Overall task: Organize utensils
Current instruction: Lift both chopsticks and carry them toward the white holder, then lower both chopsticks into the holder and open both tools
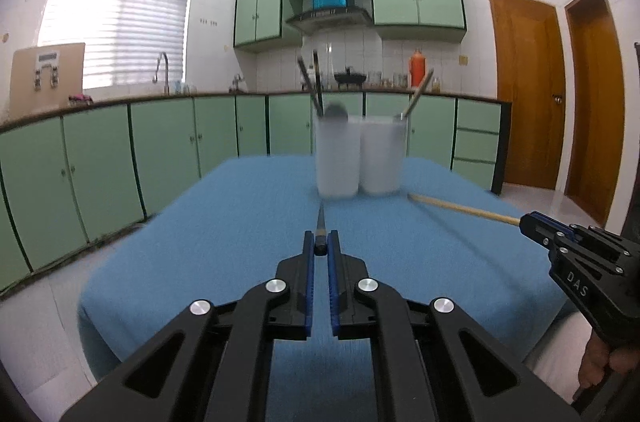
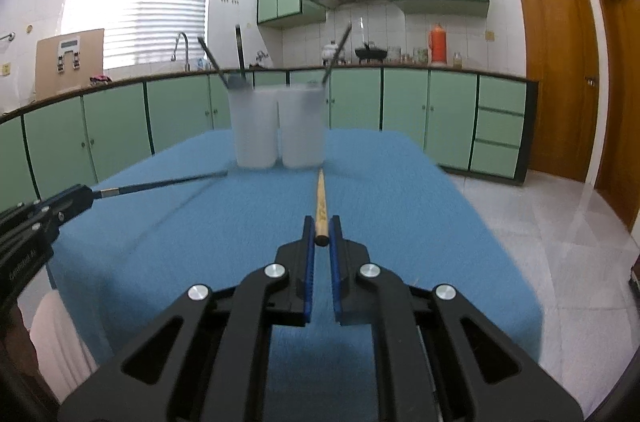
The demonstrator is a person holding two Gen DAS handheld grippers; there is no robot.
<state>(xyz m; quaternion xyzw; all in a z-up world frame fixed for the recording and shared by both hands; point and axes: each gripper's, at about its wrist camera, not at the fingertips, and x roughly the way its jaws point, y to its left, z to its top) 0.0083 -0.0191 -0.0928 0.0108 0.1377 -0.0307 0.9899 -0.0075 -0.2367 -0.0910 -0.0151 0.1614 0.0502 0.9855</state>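
Note:
My left gripper (image 1: 320,240) is shut on a dark chopstick (image 1: 321,222) that points forward at two frosted white cups. The left cup (image 1: 336,158) holds dark utensils and a spoon. A wooden chopstick leans in the right cup (image 1: 381,156). In the right wrist view my right gripper (image 2: 322,228) is shut on a wooden chopstick (image 2: 321,198), aimed at the right cup (image 2: 303,128) beside the left cup (image 2: 254,128). Each gripper shows in the other's view: the right gripper (image 1: 524,222) with its wooden stick (image 1: 464,209), the left gripper (image 2: 90,196) with its dark stick (image 2: 160,185).
The cups stand at the far end of a table under a blue cloth (image 1: 240,222). Green cabinets (image 1: 160,138) and a counter with a sink tap (image 1: 162,70) run behind. Wooden doors (image 1: 528,90) are at the right. A hand (image 1: 600,366) grips the right tool's handle.

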